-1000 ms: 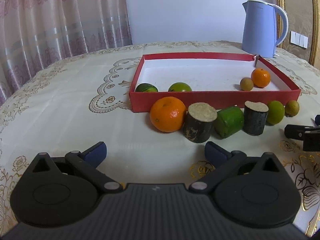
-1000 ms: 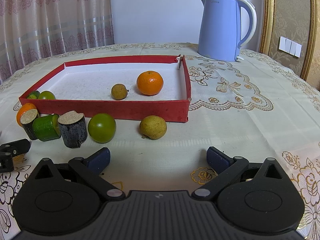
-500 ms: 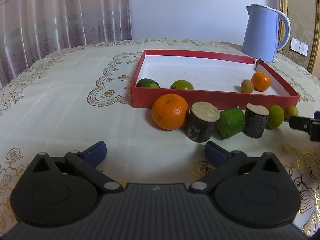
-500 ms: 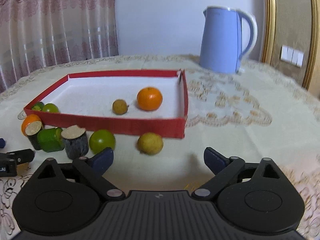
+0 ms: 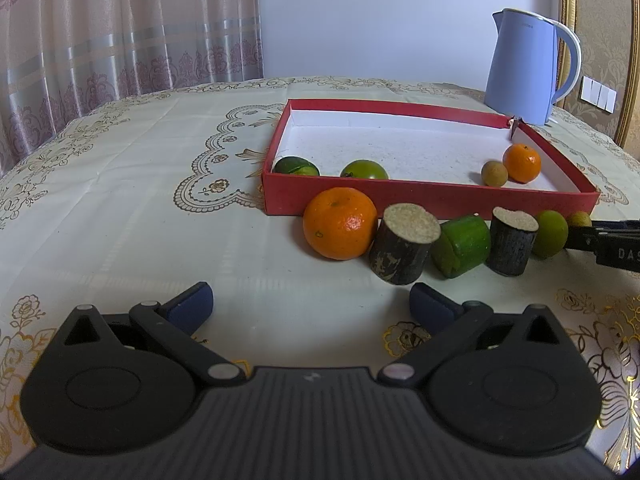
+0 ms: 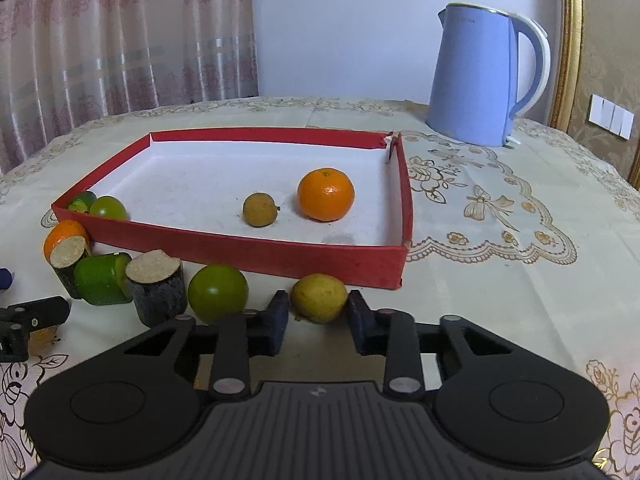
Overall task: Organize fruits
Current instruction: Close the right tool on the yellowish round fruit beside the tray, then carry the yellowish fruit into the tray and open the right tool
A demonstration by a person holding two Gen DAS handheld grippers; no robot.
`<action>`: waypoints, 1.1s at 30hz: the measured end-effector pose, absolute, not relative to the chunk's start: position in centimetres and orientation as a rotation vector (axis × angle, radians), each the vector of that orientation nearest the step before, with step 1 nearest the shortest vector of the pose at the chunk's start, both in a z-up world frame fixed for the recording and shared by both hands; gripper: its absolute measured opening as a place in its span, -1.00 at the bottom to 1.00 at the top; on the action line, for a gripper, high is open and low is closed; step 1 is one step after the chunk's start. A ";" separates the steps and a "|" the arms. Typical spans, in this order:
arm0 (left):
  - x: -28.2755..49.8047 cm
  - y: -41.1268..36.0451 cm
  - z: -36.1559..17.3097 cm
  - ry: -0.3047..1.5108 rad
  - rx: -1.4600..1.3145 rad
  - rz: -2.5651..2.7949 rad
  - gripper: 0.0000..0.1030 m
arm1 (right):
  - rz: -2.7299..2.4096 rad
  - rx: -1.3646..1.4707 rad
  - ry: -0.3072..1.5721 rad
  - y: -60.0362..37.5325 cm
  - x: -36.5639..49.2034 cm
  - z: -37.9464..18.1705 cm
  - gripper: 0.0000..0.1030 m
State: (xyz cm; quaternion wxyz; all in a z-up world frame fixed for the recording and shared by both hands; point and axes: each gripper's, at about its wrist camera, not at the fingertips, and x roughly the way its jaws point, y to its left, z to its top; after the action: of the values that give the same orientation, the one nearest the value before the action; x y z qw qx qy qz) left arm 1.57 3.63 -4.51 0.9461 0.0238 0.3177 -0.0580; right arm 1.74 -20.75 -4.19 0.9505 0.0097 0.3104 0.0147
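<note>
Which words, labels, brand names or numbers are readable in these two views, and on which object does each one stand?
"DAS": white letters on the black right tool, seen in the left wrist view; the word is cut off by the picture edge.
Faint small print near the top of the blue kettle: too small to read.
A small pale mark on each tool's ribbed black body: a sign, no letters.
The red tray and the yellow-brown fruit bear no text.

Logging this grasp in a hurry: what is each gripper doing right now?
Left gripper: open, holding nothing.
Right gripper: shut on the yellow-brown fruit, which sits on the tablecloth just outside the red tray.
</note>
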 end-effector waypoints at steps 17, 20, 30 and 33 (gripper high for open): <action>1.6 3.7 -4.5 0.647 0.048 -0.118 1.00 | 0.031 0.035 0.512 -21.1 -0.2 -1.3 -0.43; 1.6 3.7 -4.5 0.647 0.048 -0.118 1.00 | 0.017 0.015 0.474 -21.2 0.0 -0.1 -0.43; 1.6 3.7 -4.5 0.647 0.048 -0.118 1.00 | 0.001 0.046 0.581 -21.8 6.1 -1.2 -0.43; 1.6 3.7 -4.5 0.647 0.048 -0.118 1.00 | -0.015 0.043 0.622 -21.7 7.4 -2.1 -0.43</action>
State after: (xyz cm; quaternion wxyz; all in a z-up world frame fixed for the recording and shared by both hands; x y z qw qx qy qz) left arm 1.59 3.68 -4.47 0.9461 0.0235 0.3179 -0.0580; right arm 7.39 -21.71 -2.09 0.9518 0.0209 0.3058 -0.0074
